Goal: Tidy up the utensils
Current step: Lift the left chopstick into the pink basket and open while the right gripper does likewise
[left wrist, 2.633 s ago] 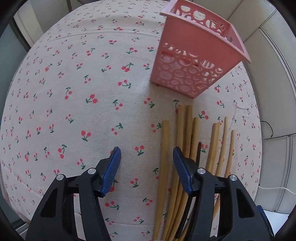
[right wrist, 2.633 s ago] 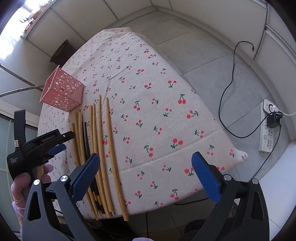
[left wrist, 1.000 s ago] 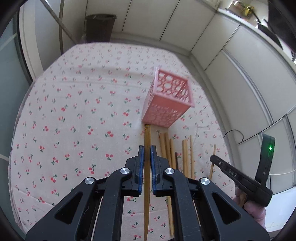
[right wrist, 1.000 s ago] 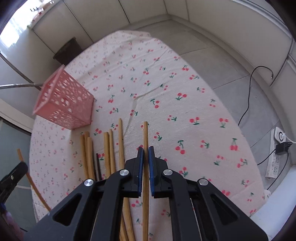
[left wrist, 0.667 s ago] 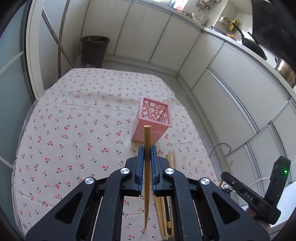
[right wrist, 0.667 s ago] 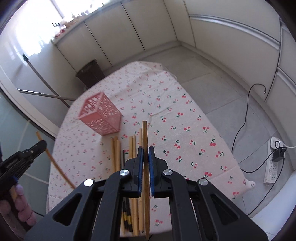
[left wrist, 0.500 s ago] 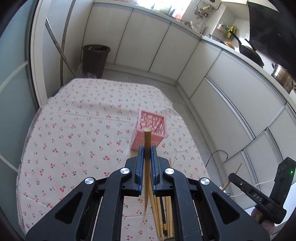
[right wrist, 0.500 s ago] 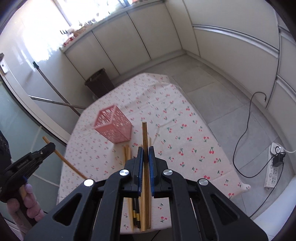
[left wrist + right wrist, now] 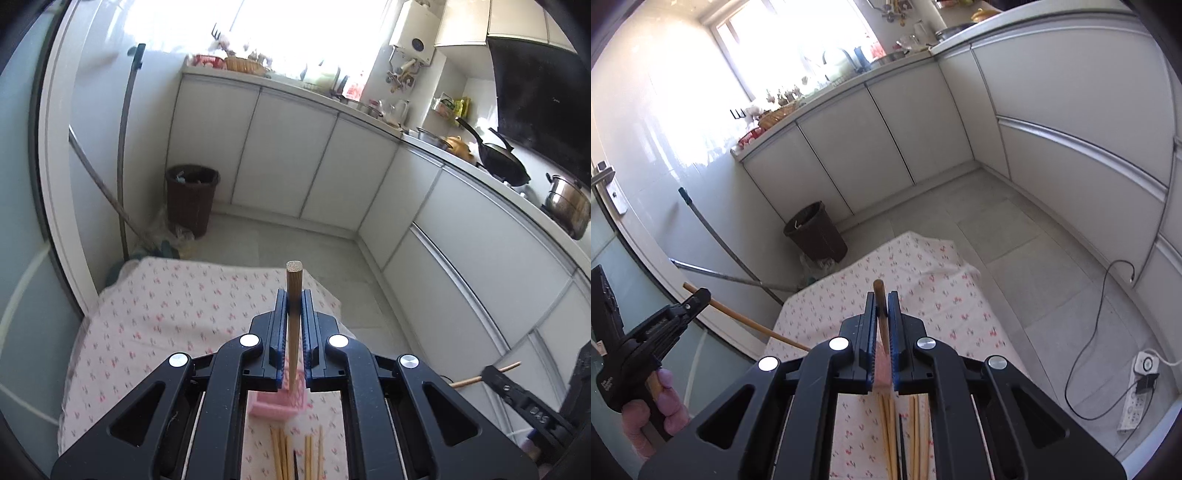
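My left gripper [image 9: 294,295] is shut on a wooden chopstick [image 9: 294,291] and holds it high above the table. My right gripper [image 9: 882,297] is shut on another wooden chopstick [image 9: 880,295], also raised high. The pink perforated basket [image 9: 277,404] sits on the cherry-print tablecloth [image 9: 155,325], mostly hidden behind the left jaws; a pink sliver of it [image 9: 881,369] shows between the right jaws. Several chopsticks [image 9: 282,458] lie on the cloth in front of the basket; they also show in the right wrist view [image 9: 890,435]. The left gripper appears at the left of the right wrist view [image 9: 698,299].
A dark waste bin [image 9: 191,199] stands on the floor beyond the table, with a mop handle [image 9: 122,158] leaning on the wall. White cabinets [image 9: 295,166] line the room. A power strip [image 9: 1137,391] and cable lie on the floor right of the table.
Both grippers have risen further from the table and tilted up, each keeping its chopstick. The table and basket now look smaller and lower in both views.
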Motion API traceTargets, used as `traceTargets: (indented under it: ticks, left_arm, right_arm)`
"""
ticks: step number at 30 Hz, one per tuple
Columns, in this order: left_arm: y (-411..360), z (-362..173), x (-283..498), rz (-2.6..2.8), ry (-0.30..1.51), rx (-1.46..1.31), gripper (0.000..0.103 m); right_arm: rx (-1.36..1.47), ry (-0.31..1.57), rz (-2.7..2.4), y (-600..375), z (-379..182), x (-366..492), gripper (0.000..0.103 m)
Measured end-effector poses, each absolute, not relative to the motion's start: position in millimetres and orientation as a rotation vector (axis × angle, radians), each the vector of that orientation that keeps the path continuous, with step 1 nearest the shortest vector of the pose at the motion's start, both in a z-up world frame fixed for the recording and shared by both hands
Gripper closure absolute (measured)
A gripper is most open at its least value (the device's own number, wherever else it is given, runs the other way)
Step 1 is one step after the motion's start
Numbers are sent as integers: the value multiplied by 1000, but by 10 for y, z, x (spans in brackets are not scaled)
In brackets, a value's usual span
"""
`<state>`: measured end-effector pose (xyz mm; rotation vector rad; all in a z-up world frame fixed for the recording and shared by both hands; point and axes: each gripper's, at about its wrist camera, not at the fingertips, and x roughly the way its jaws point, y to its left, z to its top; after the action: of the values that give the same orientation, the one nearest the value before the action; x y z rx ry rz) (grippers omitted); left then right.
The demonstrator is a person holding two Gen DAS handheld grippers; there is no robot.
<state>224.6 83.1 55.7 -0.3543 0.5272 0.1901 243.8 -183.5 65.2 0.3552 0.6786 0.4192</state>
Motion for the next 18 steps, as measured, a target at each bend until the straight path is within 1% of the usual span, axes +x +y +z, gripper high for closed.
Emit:
traceTargets:
  ticks: [5, 6, 7, 9, 10, 11, 14, 18]
  left_arm:
    - [837, 344, 2583, 198, 588, -333, 95]
    - [838, 294, 2623, 198, 607, -326, 92]
    - [845, 246, 2640, 201, 621, -324, 87]
    - [890, 194, 2571, 209, 612, -348, 62]
    - [919, 192, 2517, 216, 599, -360, 59]
    - [962, 203, 2436, 231, 579, -373, 57]
    - [1087, 234, 2219, 260, 542, -434, 55]
    - [1292, 149, 1900, 305, 520, -548, 54]
  right_arm:
    - [340, 662, 440, -1660, 797, 2565, 97]
    - [336, 662, 446, -1614, 811, 2587, 97]
    - [333, 662, 450, -1582, 818, 2604, 97]
    - [329, 670, 459, -1506, 828, 2651, 97]
    - [327, 674, 462, -1467, 830, 2674, 97]
    - [326, 677, 464, -1438, 823, 2685, 97]
    - [322, 681, 473, -1347, 840, 2717, 97]
    - [315, 662, 476, -1230, 904, 2719, 97]
